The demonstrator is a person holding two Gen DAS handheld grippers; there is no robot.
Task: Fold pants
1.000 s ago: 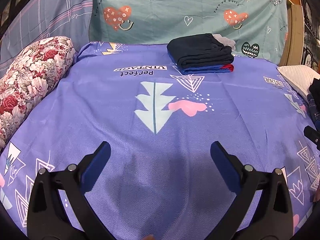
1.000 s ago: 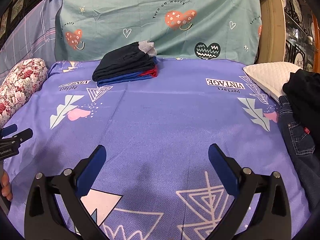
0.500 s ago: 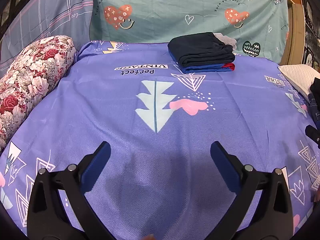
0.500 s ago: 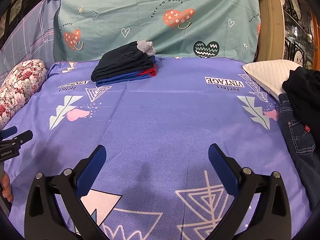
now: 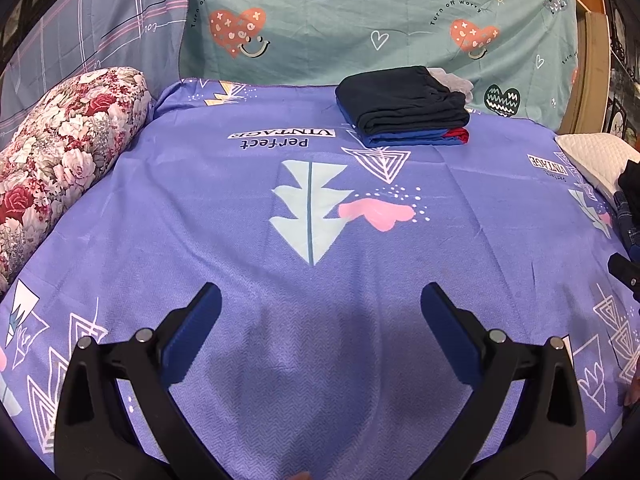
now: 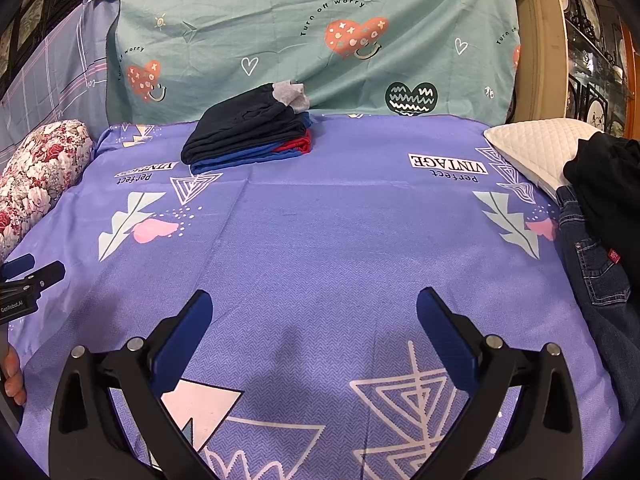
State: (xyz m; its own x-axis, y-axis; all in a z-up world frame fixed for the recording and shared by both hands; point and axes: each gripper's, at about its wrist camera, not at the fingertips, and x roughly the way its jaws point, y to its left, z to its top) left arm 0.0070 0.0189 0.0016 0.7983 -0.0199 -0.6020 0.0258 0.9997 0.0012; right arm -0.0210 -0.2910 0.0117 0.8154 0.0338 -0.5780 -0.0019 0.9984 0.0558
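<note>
Well, folded pants (image 6: pixel 248 132) stacked on bedsheet (image 6: pixel 340 240).

We read "Perfect VINTAGE" on the purple bedsheet (image 6: pixel 320 240), "Turn off worry" on the teal sheet (image 6: pixel 280 40) behind, and "GenRobot.AI" on the left claw (image 6: pixel 24 280).

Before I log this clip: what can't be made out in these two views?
- Jeans, right wrist view: far end under the black garment, rest cut by the frame edge.
- Folded stack, both views: count of pieces unclear.
- Left hand-held gripper, right hand-held gripper: handles out of frame.
</note>
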